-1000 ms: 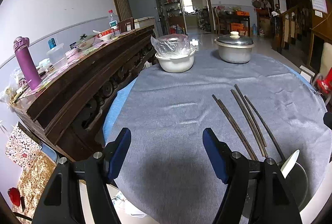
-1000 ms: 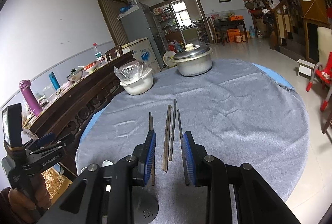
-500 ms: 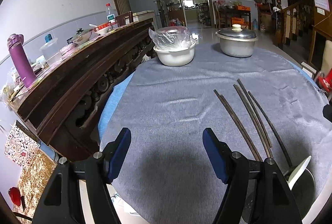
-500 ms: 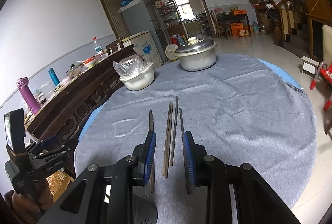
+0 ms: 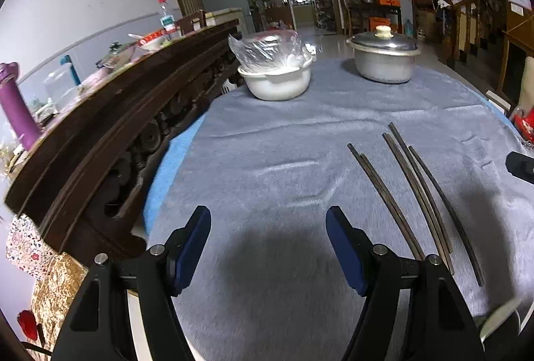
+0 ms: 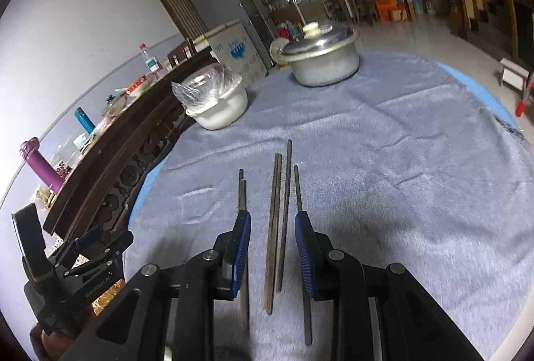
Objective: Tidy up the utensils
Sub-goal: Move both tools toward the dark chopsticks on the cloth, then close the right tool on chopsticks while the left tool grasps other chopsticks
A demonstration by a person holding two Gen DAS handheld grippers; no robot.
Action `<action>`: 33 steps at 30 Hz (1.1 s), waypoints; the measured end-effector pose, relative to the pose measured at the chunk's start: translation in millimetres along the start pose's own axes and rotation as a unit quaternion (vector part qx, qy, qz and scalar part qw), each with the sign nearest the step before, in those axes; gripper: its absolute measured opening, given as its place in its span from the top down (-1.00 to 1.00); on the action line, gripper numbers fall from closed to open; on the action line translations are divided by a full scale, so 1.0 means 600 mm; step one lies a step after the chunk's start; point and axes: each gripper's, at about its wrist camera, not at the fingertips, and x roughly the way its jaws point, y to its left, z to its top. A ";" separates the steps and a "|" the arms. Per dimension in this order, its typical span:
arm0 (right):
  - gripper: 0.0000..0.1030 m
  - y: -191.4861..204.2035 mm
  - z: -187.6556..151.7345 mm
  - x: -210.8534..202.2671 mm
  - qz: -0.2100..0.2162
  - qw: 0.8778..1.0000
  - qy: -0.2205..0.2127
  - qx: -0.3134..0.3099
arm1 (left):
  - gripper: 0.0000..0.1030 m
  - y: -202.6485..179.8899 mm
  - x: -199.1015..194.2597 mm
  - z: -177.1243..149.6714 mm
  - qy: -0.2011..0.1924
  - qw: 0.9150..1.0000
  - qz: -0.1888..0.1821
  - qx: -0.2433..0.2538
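Several dark chopsticks [image 6: 275,220] lie side by side on the grey tablecloth [image 6: 400,194], running away from me. My right gripper [image 6: 272,250] hovers over their near ends, jaws partly open, pads touching nothing. Two middle sticks show in the gap between its fingers; the outer sticks [image 6: 242,194] pass under the fingers [image 6: 242,244]. My left gripper [image 5: 268,247] stands open and empty over bare cloth, left of the chopsticks [image 5: 387,197]. In the right wrist view the left gripper [image 6: 83,247] is low at the left edge, held by a hand.
A white bowl covered in plastic wrap [image 5: 273,73] and a lidded metal pot [image 5: 383,60] stand at the table's far side. A dark carved wooden sideboard [image 5: 100,140] flanks the table on the left. A blurred white spoon [image 5: 500,321] lies at the near right edge.
Both grippers have moved forward over the table. The right one now straddles the near ends of the middle chopsticks. Neither jaw gap has changed.
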 end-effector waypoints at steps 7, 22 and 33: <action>0.42 -0.032 0.067 0.103 0.021 0.997 0.069 0.025 | -0.40 -0.006 0.089 0.047 0.065 0.995 -0.079 -0.014; 0.42 -0.059 0.187 0.357 0.010 0.979 0.186 0.087 | -0.26 -0.003 0.241 0.114 0.187 0.969 -0.150 -0.063; 0.84 -0.047 0.196 0.418 -0.039 0.974 0.203 0.088 | 0.16 0.003 0.276 0.128 0.217 0.959 -0.166 -0.075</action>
